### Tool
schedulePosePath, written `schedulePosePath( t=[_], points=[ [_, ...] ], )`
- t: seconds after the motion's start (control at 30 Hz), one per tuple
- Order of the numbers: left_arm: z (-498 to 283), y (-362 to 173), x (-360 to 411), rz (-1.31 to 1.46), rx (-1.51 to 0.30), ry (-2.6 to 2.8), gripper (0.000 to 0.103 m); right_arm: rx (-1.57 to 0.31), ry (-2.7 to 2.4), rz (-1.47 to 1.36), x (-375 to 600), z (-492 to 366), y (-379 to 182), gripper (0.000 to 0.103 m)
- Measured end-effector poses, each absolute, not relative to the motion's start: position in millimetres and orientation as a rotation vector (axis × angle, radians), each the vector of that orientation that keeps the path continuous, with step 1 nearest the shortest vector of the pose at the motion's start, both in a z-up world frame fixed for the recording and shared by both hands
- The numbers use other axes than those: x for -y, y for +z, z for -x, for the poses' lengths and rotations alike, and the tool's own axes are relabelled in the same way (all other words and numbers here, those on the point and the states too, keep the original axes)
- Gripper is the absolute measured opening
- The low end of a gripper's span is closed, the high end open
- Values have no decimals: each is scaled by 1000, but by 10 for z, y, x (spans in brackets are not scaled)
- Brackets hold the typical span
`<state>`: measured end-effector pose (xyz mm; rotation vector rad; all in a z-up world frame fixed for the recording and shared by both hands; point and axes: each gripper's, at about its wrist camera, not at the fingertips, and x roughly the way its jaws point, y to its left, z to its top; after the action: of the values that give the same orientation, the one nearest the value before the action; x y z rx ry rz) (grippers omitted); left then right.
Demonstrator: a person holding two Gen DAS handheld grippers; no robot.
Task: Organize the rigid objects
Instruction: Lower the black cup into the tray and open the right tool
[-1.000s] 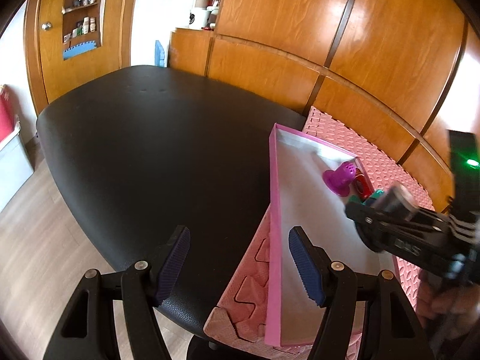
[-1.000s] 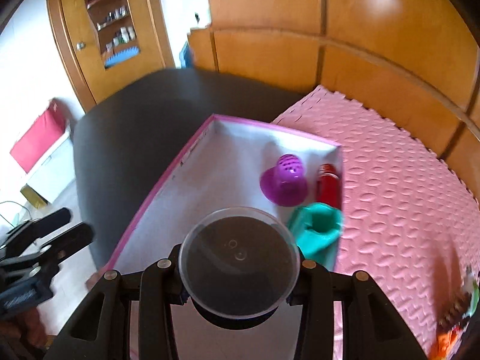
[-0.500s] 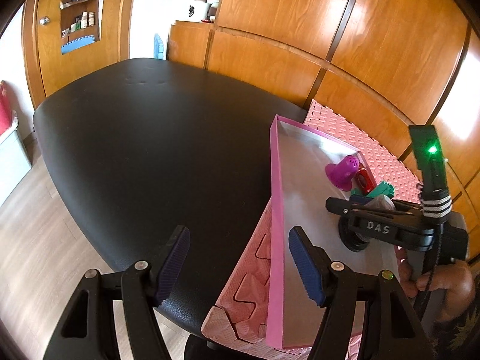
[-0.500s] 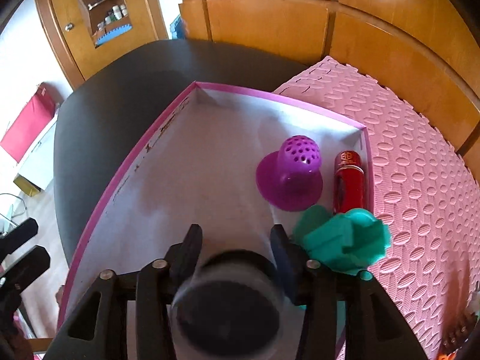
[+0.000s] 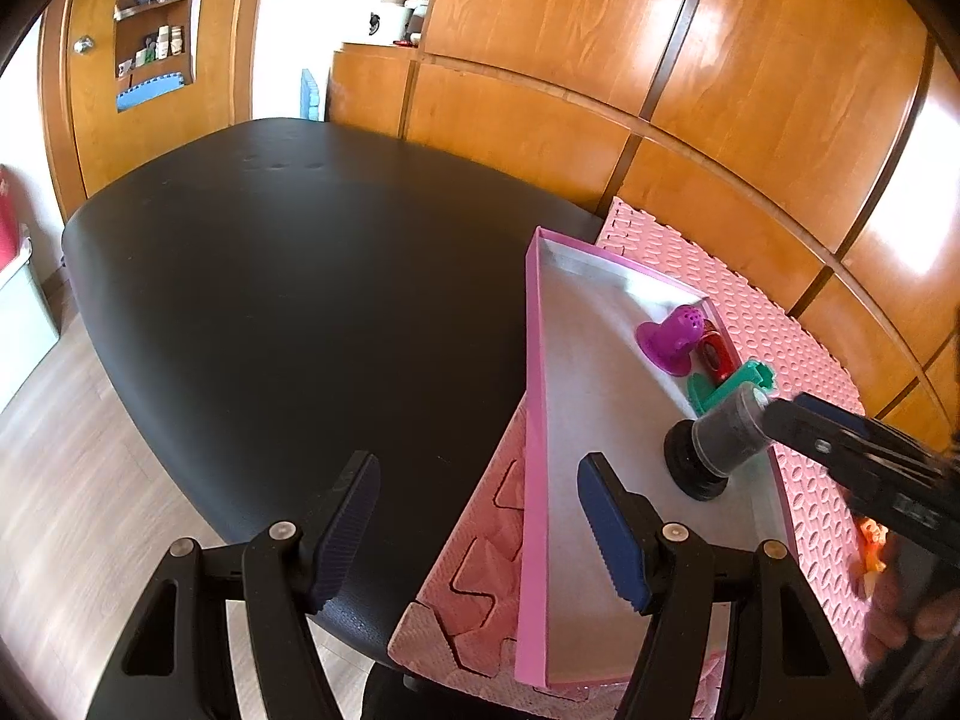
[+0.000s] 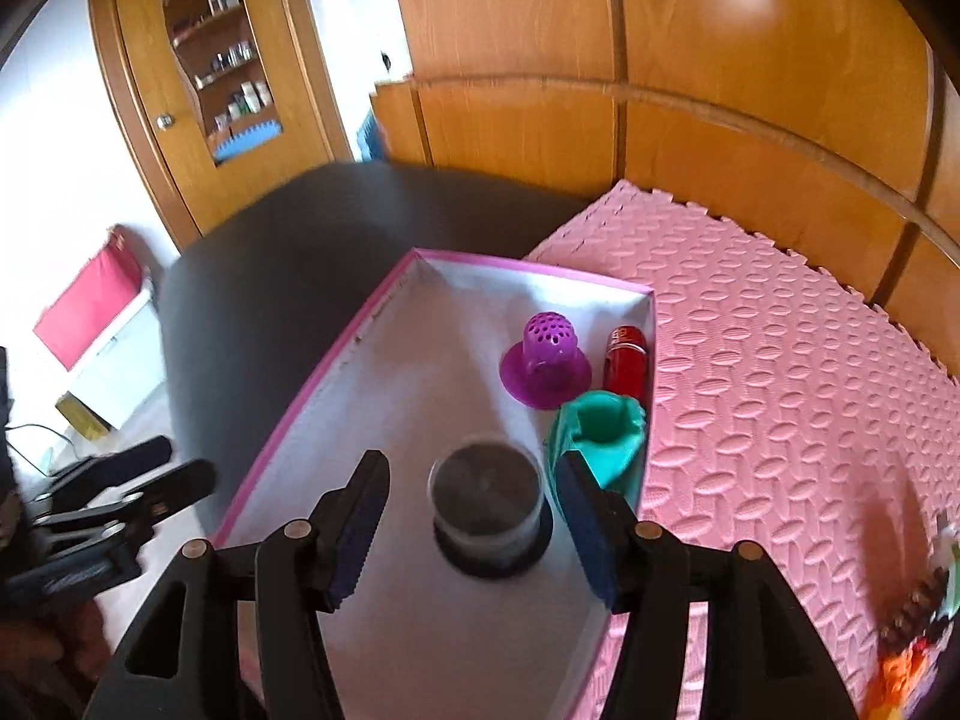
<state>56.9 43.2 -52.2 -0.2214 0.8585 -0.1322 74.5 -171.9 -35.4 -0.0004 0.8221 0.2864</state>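
right gripper [image 6: 471, 531] fingers just opened around dark jar [image 6: 487, 498] in pink box [image 6: 312, 402].

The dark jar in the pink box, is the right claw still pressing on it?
No. In the right wrist view the dark jar stands in the pink box with gaps beside both fingers of the right claw, whose jaws have just been opening.

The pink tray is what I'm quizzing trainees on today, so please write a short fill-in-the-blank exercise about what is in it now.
1. The pink tray holds ____ objects.
2. The dark jar stands between the pads of the right gripper, whose jaws have just been ____.
3. The red can lies against the tray's wall, beside the ____ perforated cup.
4. The left gripper holds ____.

Missing words: four; opening; purple; nothing
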Motion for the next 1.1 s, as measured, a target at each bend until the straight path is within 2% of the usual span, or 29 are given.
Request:
schedulePosePath(
  t=[0.1,0.13,0.17,0.3,0.63,1.1],
  points=[
    [-559,-512,-416,218,-853,-135,69,-845,340,-23,1766,-628,-348,56],
    [-557,-510,-410,216,-853,-136,69,-862,351,-20,1759,-604,-370,42],
    [-558,-509,-406,216,-853,-137,69,-882,356,-7,1739,-588,-406,34],
    [-530,-496,-384,204,-849,-137,69,-948,389,14,1626,-667,-603,25],
    [-503,-477,-358,168,-841,-137,70,-959,297,45,1484,-1163,-773,25],
    [-455,-433,-290,152,-831,-150,71,-874,291,81,1456,-803,-564,27]
  ],
)
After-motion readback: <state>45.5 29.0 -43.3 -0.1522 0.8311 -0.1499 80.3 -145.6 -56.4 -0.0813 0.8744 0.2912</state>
